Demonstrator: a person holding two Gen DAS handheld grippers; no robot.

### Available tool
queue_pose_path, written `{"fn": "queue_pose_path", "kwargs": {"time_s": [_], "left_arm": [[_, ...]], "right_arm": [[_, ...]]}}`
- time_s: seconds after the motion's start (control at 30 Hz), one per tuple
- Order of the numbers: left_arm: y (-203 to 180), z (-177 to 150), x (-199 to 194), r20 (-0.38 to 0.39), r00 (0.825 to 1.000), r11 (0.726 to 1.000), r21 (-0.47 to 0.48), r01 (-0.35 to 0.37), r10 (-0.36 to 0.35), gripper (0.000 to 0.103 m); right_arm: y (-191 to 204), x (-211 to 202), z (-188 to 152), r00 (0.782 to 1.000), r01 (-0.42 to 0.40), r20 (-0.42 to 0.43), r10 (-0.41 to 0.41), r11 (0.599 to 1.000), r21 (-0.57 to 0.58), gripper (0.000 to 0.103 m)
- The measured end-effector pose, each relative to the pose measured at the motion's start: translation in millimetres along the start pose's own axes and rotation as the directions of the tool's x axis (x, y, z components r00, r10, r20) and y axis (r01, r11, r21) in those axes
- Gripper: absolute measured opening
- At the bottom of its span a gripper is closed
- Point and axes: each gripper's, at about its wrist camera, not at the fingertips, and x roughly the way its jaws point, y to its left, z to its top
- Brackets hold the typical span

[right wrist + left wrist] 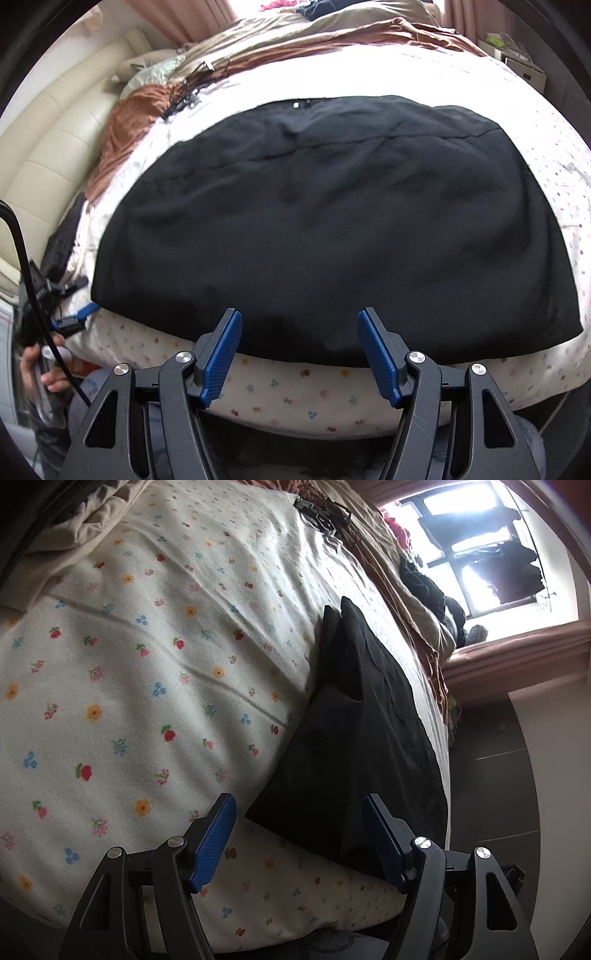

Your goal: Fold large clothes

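Observation:
A large black garment (332,221) lies spread flat on the flowered bed sheet (295,398), its near hem along the bed's front edge. My right gripper (300,321) hovers open just above the middle of that hem, nothing between its blue pads. In the left wrist view the same black garment (362,738) runs along the bed's right side, and its near corner lies just beyond my left gripper (301,806). That gripper is open and holds nothing. The left gripper (79,314) and the hand holding it show at the left edge of the right wrist view.
Brown and beige bedding (295,33) is bunched at the far side of the bed. A black tangle of cables or straps (188,96) lies on the sheet beyond the garment. A padded cream headboard (48,155) stands left. Dark tiled floor (491,794) borders the bed near a bright window (476,542).

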Motion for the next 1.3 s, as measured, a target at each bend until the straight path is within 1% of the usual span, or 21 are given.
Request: {"fn": "queue_pose_path", "kwargs": {"time_s": [0.07, 0.1, 0.13, 0.2, 0.27, 0.3, 0.33, 0.37, 0.4, 0.47, 0.53, 0.7, 0.77, 0.8, 0.83, 1.0, 1.1, 1.2, 1.3], "left_arm": [[-3.8, 3.7, 6.1, -0.001, 1.0, 1.0, 0.001, 0.001, -0.001, 0.072], [-5.9, 5.9, 8.9, -0.002, 1.0, 1.0, 0.003, 0.0, 0.0, 0.072], [-8.1, 8.3, 12.3, -0.005, 1.0, 1.0, 0.007, -0.005, 0.005, 0.07], [-9.6, 11.7, 17.6, -0.009, 1.0, 1.0, 0.01, -0.008, 0.009, 0.069], [-8.5, 14.5, 22.9, -0.012, 1.0, 1.0, 0.001, 0.01, -0.01, 0.068], [-8.0, 15.6, 25.3, -0.012, 1.0, 1.0, -0.005, 0.009, -0.01, 0.065], [-7.9, 15.9, 27.1, -0.011, 1.0, 1.0, -0.005, -0.001, 0.001, 0.057], [-8.3, 15.6, 28.4, -0.013, 1.0, 1.0, -0.003, -0.008, 0.008, 0.052], [-8.0, 14.8, 28.9, -0.015, 1.0, 1.0, -0.002, -0.004, 0.004, 0.051], [-7.0, 12.3, 28.8, -0.017, 1.0, 1.0, -0.005, 0.004, -0.004, 0.044], [-5.8, 10.5, 28.0, -0.011, 1.0, 1.0, -0.006, 0.005, -0.005, 0.042], [-2.6, 6.2, 23.5, 0.001, 1.0, 0.999, -0.03, 0.013, -0.013, 0.039], [-2.4, 4.6, 22.0, 0.009, 1.0, 0.999, -0.034, 0.009, -0.009, 0.039], [-2.1, 3.8, 21.2, 0.014, 1.0, 0.999, -0.038, 0.007, -0.006, 0.039], [-1.8, 3.2, 20.7, 0.018, 1.0, 0.999, -0.044, 0.006, -0.005, 0.039], [-1.9, -2.1, 17.8, 0.037, 0.999, 0.998, -0.07, -0.006, 0.009, 0.039], [0.0, -4.0, 16.7, 0.038, 0.999, 0.994, -0.108, -0.005, 0.009, 0.039], [-0.6, -5.7, 16.3, 0.031, 0.999, 0.99, -0.142, -0.012, 0.017, 0.039], [-3.4, -9.0, 14.9, 0.008, 1.0, 0.986, -0.165, -0.017, 0.019, 0.039]], "right_arm": [[5.9, 5.1, -2.4, 1.0, 0.015, -0.006, -0.016, 1.0, -0.022, 0.059], [7.2, 6.6, -3.0, 1.0, 0.014, -0.011, -0.014, 1.0, -0.025, 0.052], [9.4, 8.6, -3.6, 1.0, 0.005, -0.021, -0.006, 1.0, -0.029, 0.049], [14.6, 11.1, -4.0, 1.0, -0.006, -0.021, 0.005, 0.999, -0.044, 0.049], [21.7, 18.2, -3.8, 0.999, 0.0, -0.033, -0.002, 0.997, -0.071, 0.049], [24.2, 22.1, -3.8, 0.999, 0.003, -0.039, -0.007, 0.997, -0.08, 0.049], [26.4, 28.3, -3.6, 0.999, 0.014, -0.049, -0.018, 0.996, -0.088, 0.049], [28.2, 36.1, -3.3, 0.998, 0.024, -0.061, -0.03, 0.995, -0.095, 0.049], [29.8, 42.3, -2.7, 0.997, 0.028, -0.069, -0.035, 0.995, -0.099, 0.049], [33.2, 51.5, 0.0, 0.996, 0.043, -0.075, -0.052, 0.993, -0.113, 0.049], [34.8, 59.5, 6.1, 0.995, 0.057, -0.077, -0.066, 0.991, -0.118, 0.049], [33.5, 80.7, 34.4, 0.991, 0.096, -0.085, -0.105, 0.99, -0.103, 0.049], [33.4, 87.4, 49.3, 0.989, 0.116, -0.083, -0.126, 0.987, -0.11, 0.046], [32.2, 89.6, 56.0, 0.988, 0.122, -0.082, -0.131, 0.987, -0.107, 0.043], [30.2, 92.4, 64.1, 0.988, 0.125, -0.084, -0.133, 0.987, -0.098, 0.04], [24.2, 106.2, 99.9, 0.988, 0.127, -0.082, -0.132, 0.99, -0.063, 0.04], [21.9, 114.5, 122.3, 0.988, 0.131, -0.073, -0.134, 0.99, -0.055, 0.04], [18.8, 123.1, 139.9, 0.988, 0.137, -0.067, -0.139, 0.99, -0.033, 0.036], [15.6, 132.3, 157.2, 0.988, 0.139, -0.063, -0.139, 0.99, -0.011, 0.034]]}}
